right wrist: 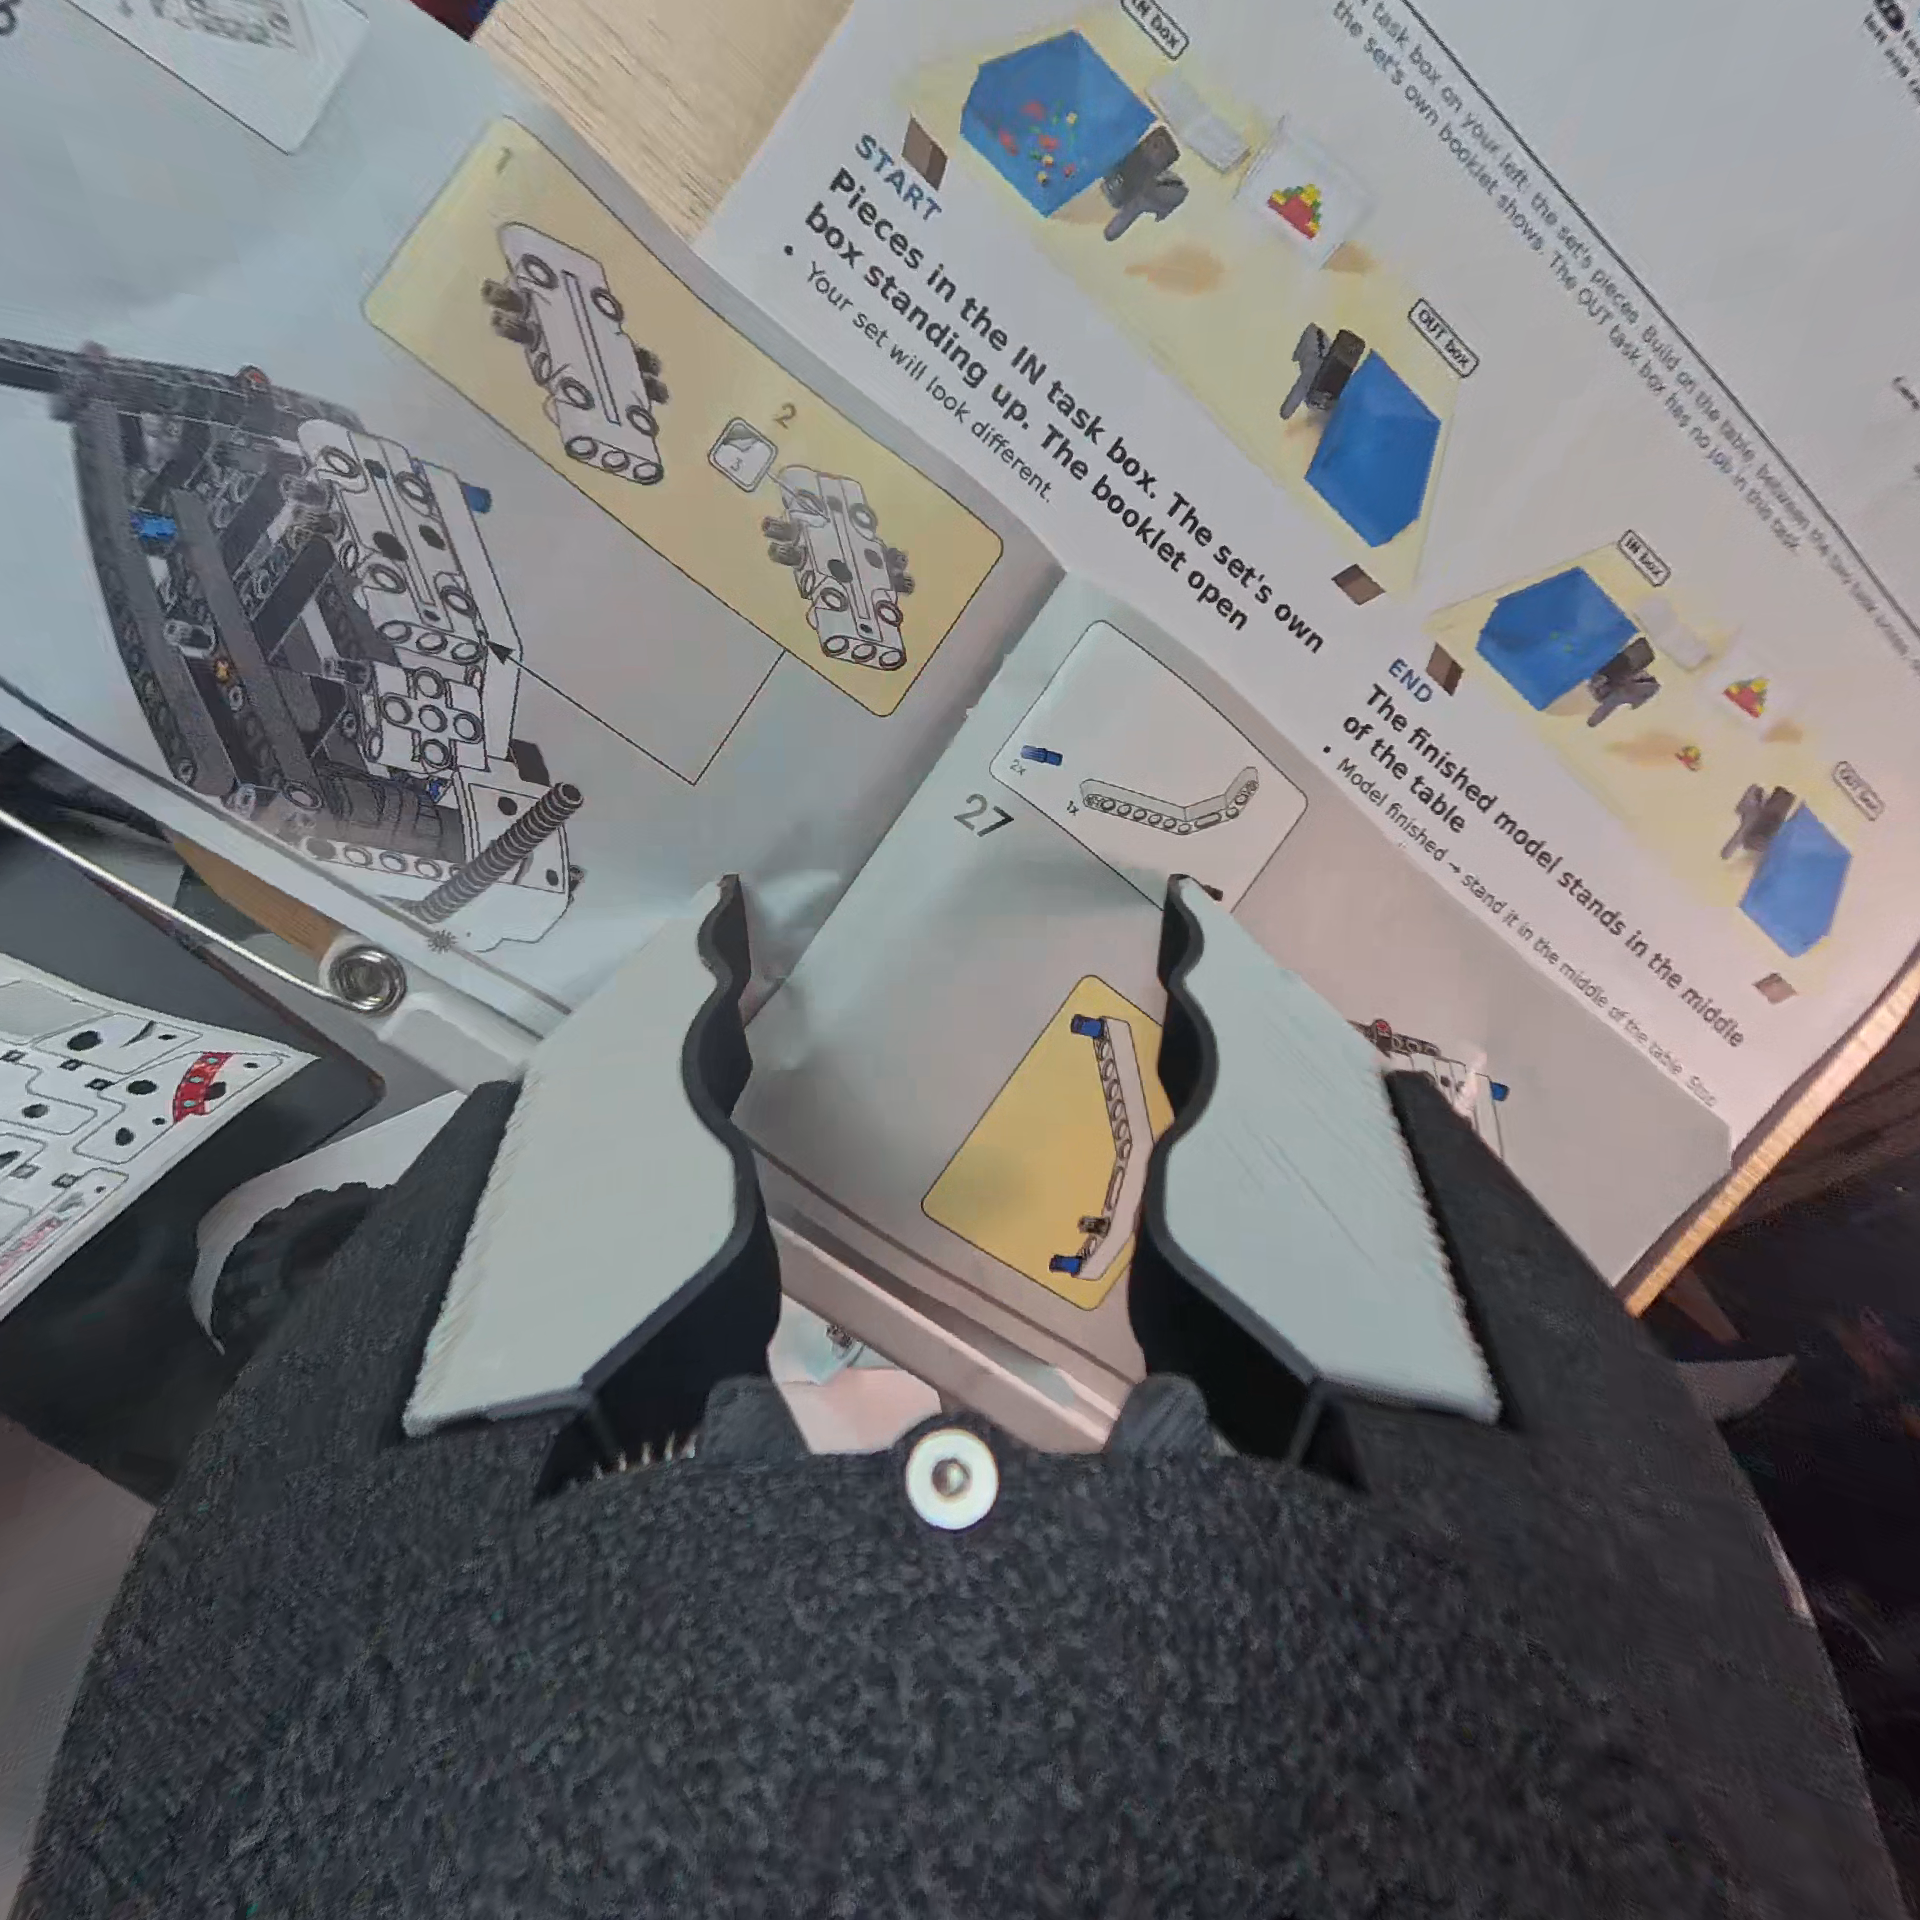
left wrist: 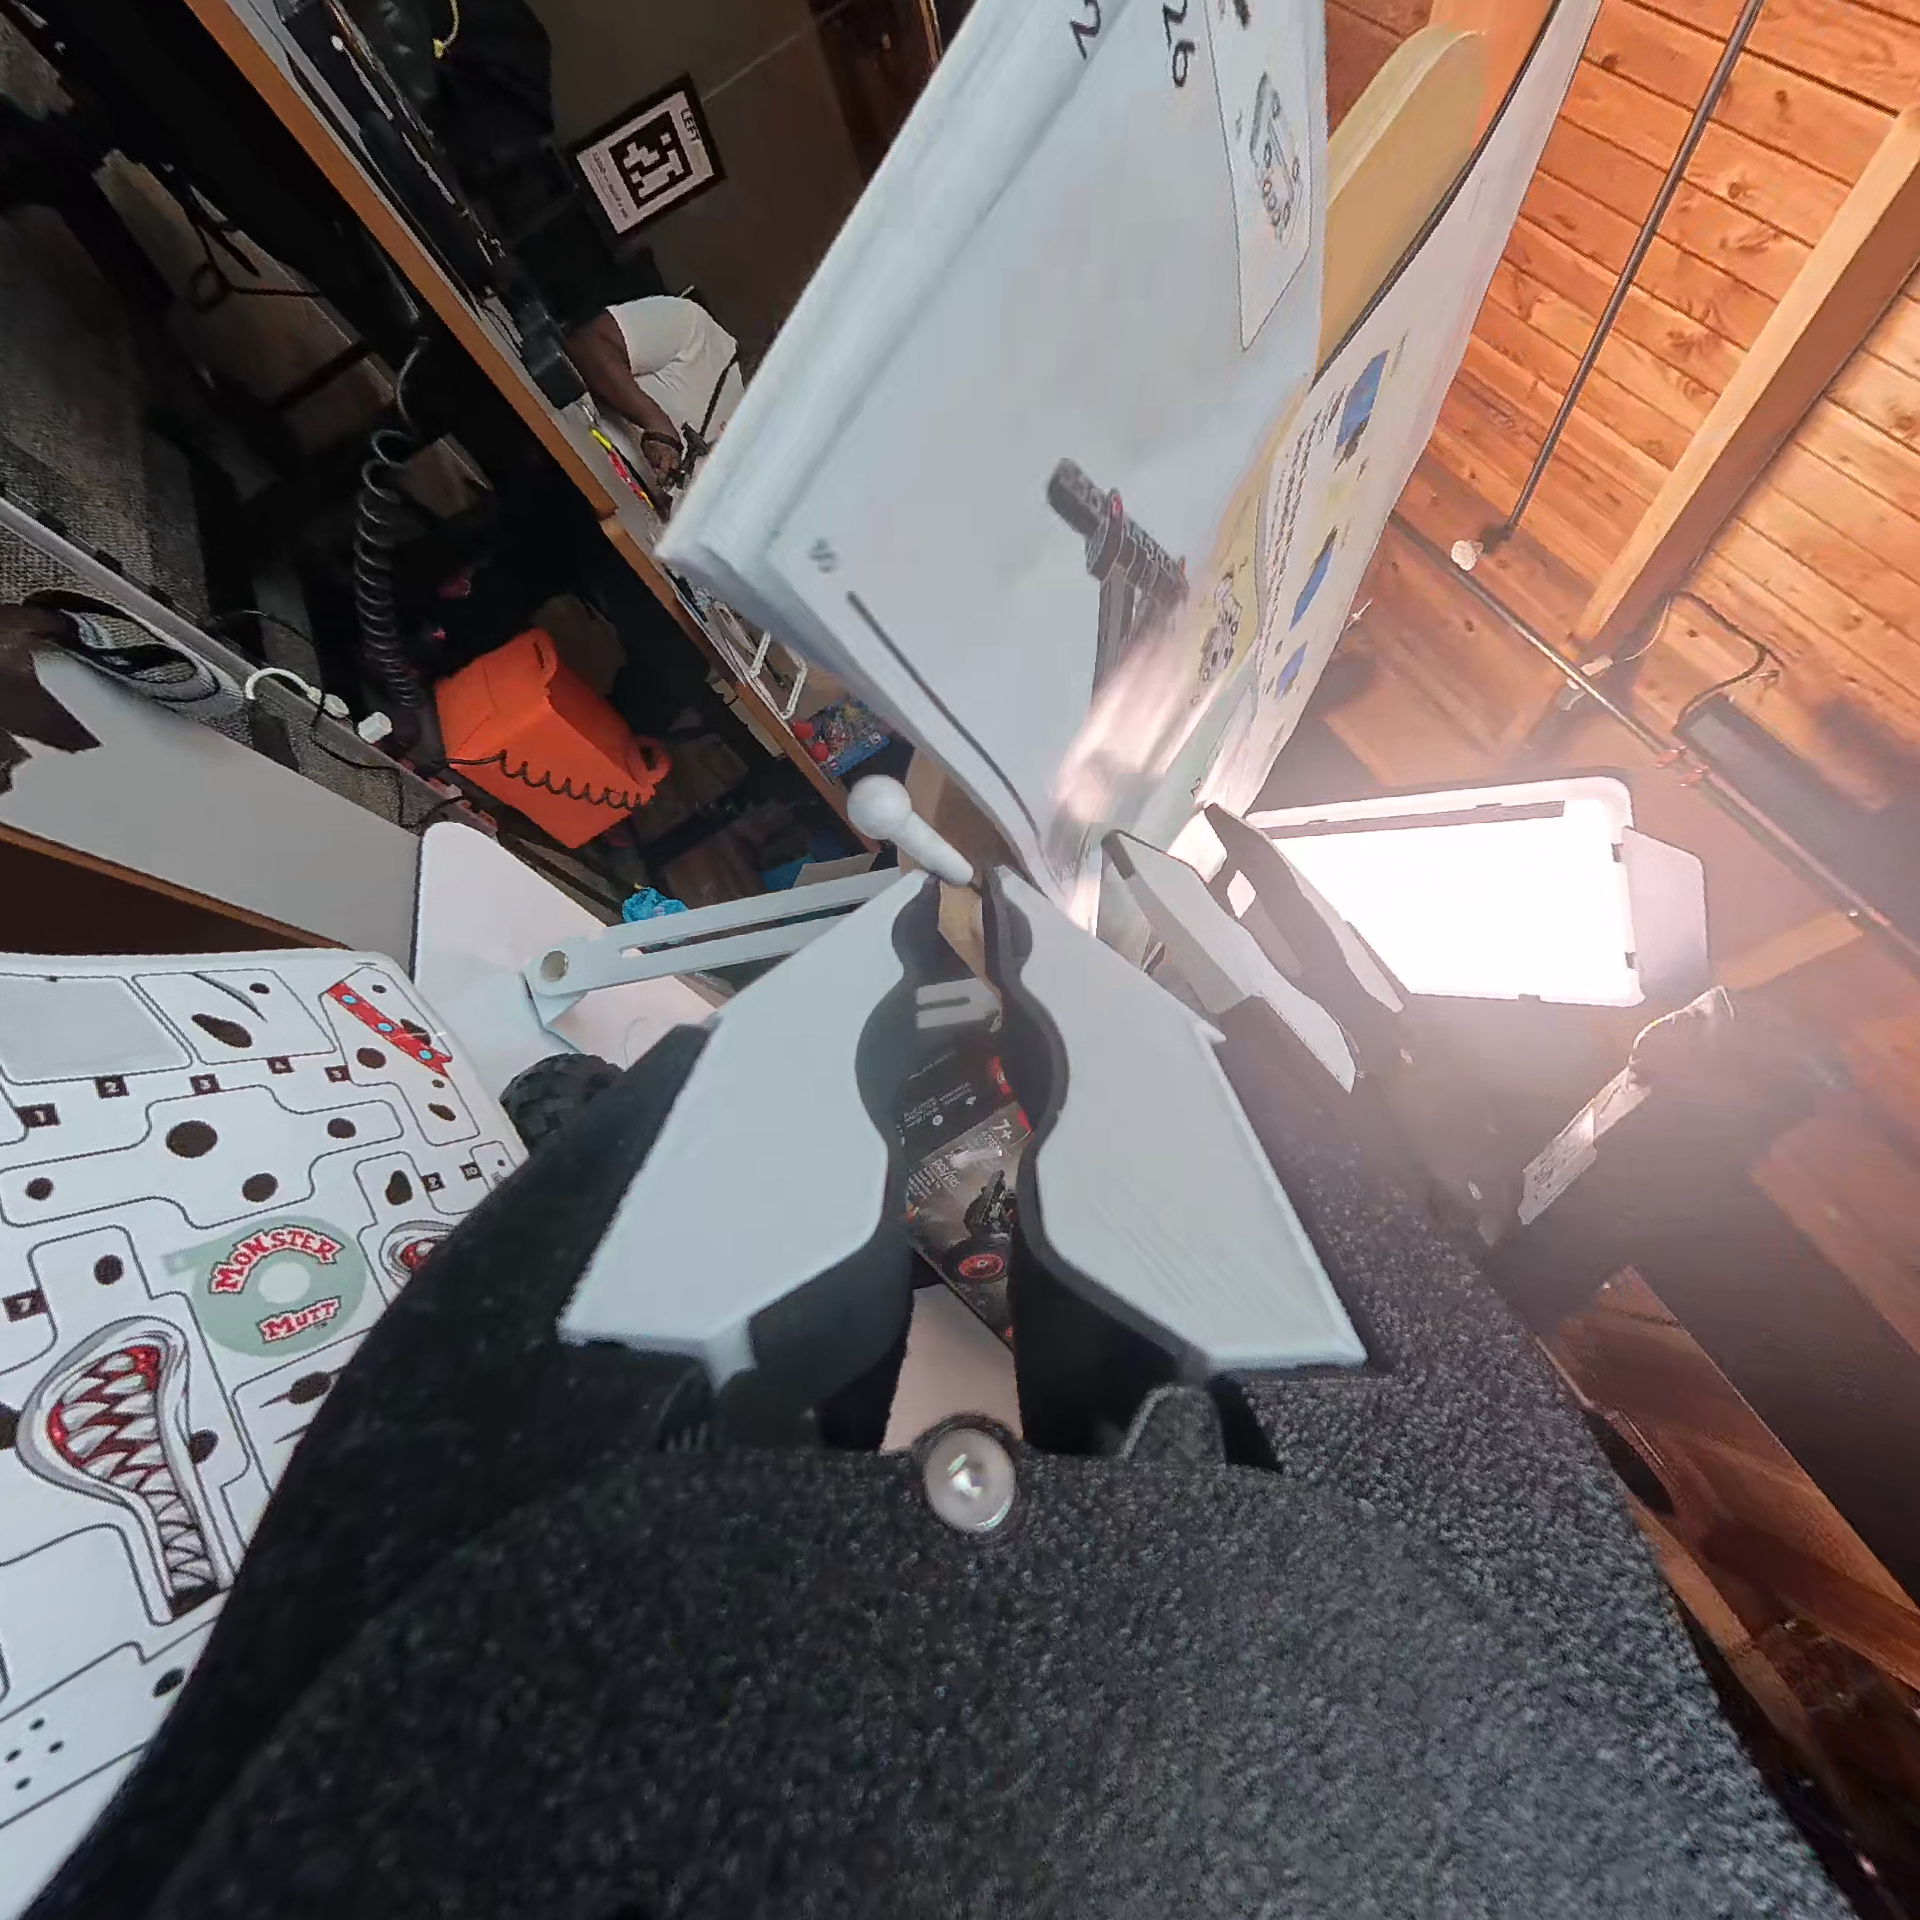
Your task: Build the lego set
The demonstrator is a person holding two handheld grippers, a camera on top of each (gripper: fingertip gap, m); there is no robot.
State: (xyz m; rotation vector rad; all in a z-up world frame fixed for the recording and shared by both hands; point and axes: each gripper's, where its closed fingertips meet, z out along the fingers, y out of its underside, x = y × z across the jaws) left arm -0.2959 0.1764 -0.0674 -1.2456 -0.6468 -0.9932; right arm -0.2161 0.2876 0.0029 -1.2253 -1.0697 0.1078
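Straight ahead of the right gripper (right wrist: pixel 951 894), instruction booklet (right wrist: pixel 520 571) lying open on a white stand (right wrist: pixel 436 1023), fold running from mid-frame down toward the spread jaws, long side slanting up to the left. Released, gripping nothing, hovering over the right-hand page. Lower part of that page hidden behind the fingers; far left page cut off by the frame edge. Behind the booklet, laminated task card (right wrist: pixel 1351 416) leaning at the same slant. Seen from the left wrist instead, booklet (left wrist: pixel 1039 416) nearly edge-on and steeply tilted, loose page smeared by blur. Left gripper (left wrist: pixel 961 883) with tips drawn almost together just below the booklet's lower corner; no clear hold on anything, pinch point too cramped to read. Only in the left view: bright light panel (left wrist: pixel 1455 894), orange case (left wrist: pixel 530 727), printed box (left wrist: pixel 966 1174) between the fingers. Both views: sticker sheet (left wrist: pixel 156 1247) (right wrist: pixel 104 1081) and black tyre (left wrist: pixel 556 1091) (right wrist: pixel 281 1236), partly hidden by gripper bodies.
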